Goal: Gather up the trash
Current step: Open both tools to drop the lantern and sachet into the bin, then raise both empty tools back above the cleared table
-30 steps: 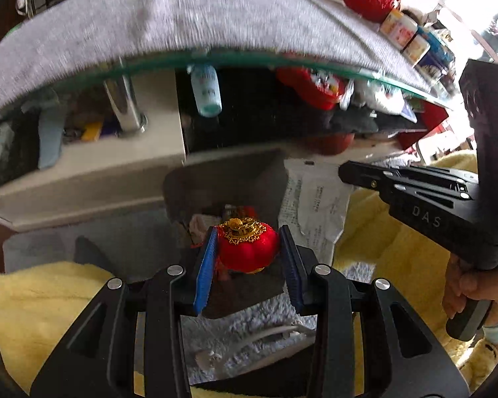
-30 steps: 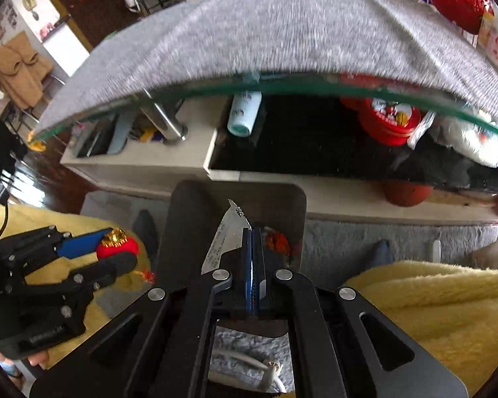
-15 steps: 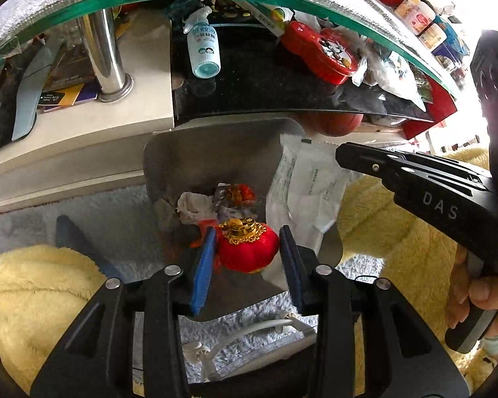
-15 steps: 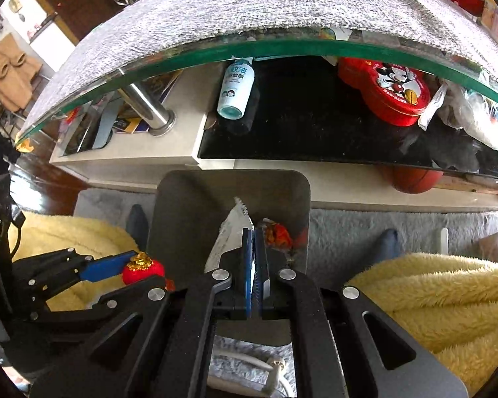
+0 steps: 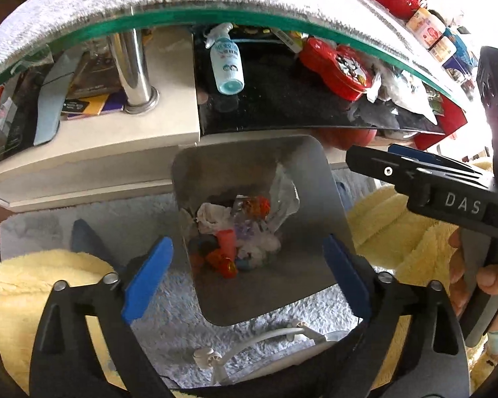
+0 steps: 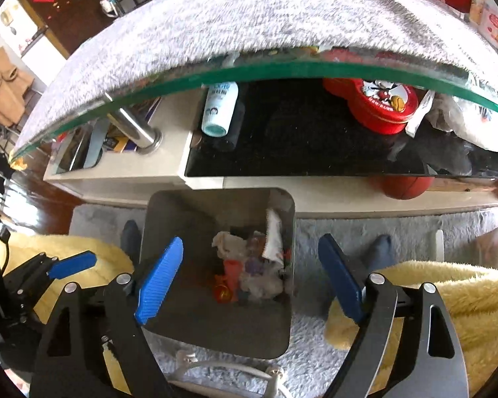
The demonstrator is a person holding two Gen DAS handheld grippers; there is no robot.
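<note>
A grey metal trash bin (image 5: 318, 182) (image 6: 179, 219) stands on the rug right below both grippers. It holds crumpled tissue (image 5: 212, 217), a red ornament with gold trim (image 5: 221, 263) (image 6: 223, 291) and a white paper slip (image 5: 284, 195) (image 6: 273, 235). My left gripper (image 5: 247, 273) hangs over the bin, its jaws opening wide with nothing between the blue pads. My right gripper (image 6: 250, 282) is also above the bin, jaws opening and empty. Each gripper shows in the other's view: the right one (image 5: 372, 154), the left one (image 6: 73, 263).
A glass table edge (image 5: 215, 16) under a grey cloth overhangs the bin. Its lower shelf carries a spray bottle (image 5: 227, 66) and a red tin (image 5: 338, 69). Yellow fleece (image 6: 448, 292) lies on both sides. A white cable (image 5: 265, 335) lies on the grey rug.
Both grippers opened wide. The red ornament left the left jaws and the paper slip left the right jaws; both now lie in the bin.
</note>
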